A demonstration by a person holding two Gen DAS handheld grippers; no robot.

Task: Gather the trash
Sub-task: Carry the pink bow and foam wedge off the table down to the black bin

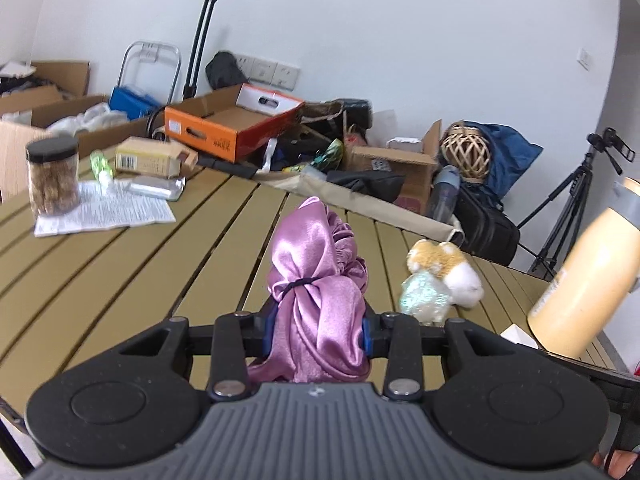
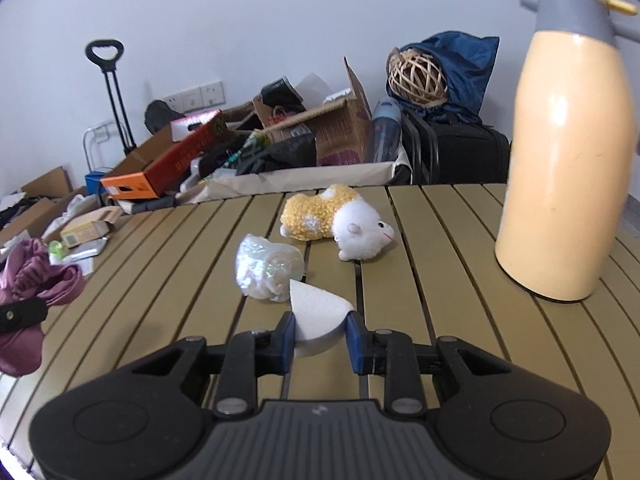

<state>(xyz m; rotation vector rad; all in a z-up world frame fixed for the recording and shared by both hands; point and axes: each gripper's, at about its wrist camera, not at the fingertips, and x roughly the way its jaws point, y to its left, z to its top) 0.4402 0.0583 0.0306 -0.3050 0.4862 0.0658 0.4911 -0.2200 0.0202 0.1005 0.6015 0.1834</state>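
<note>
Progress: two items are in hand, none seen deposited; no bin or bag for trash is visible in either view, so delivery remains outstanding.

Left gripper (image 1: 316,330): jaws pinch a pink satin bundle (image 1: 316,280), tied round with a dark band and held clear above the slatted table (image 1: 132,272). Whether it counts as trash is a judgement; it reads as cloth, glossy and gathered.

Right gripper (image 2: 320,334): jaws closed on a white paper scrap (image 2: 318,312), a folded, cone-like piece, clean and stiff-looking, lifted just off the table, near side of the plush sheep (image 2: 340,224).

Remaining on the table, judged likely trash: an iridescent crumpled wrapper (image 2: 266,268) just in front of the plush sheep; far to the sheep's left, a printed sheet (image 1: 108,208), a small carton (image 1: 150,158) and a silver packet (image 1: 156,188) beside a dark-lidded jar (image 1: 52,178).

Cream flask (image 2: 568,152) stands upright to the sheep's right.

Assessment: early stage; most litter uncollected.
</note>
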